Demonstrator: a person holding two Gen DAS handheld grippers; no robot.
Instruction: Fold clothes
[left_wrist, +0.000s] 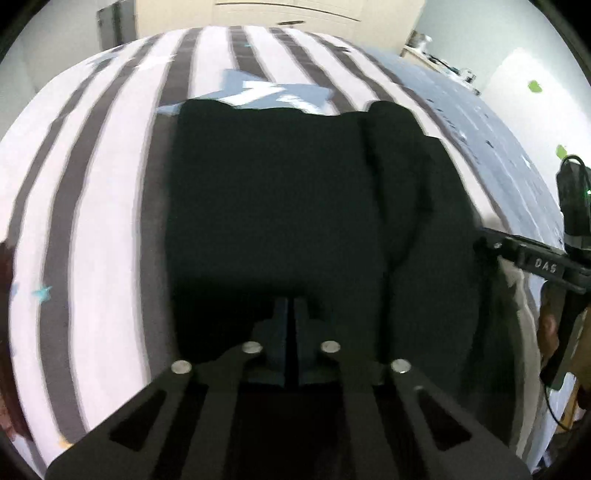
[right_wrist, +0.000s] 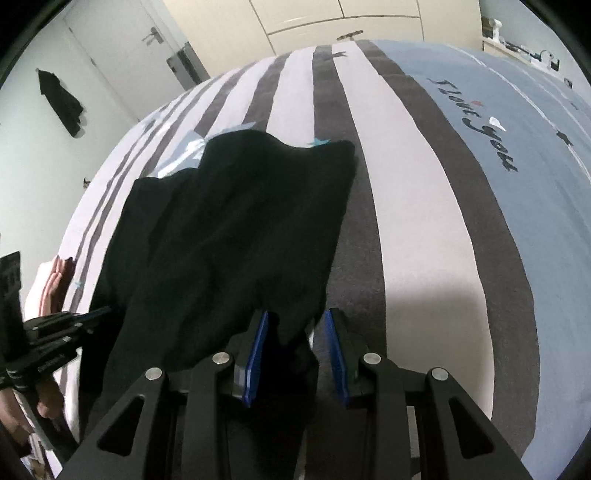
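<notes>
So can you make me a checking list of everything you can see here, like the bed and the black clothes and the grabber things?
Surface: striped bed cover, grey and white, with a blue part that has writing.
Job's things: black garment spread on the bed, partly folded.
Clutter: pink cloth at the bed's left edge.
Grippers: left hand-held gripper shut over the garment's near edge; right hand-held gripper has a garment corner between its blue pads, with a gap showing on the right side.
Cables: a thin cable beside the right gripper's handle.
Surroundings: door, wardrobe, dark clothing hanging on the wall.
</notes>
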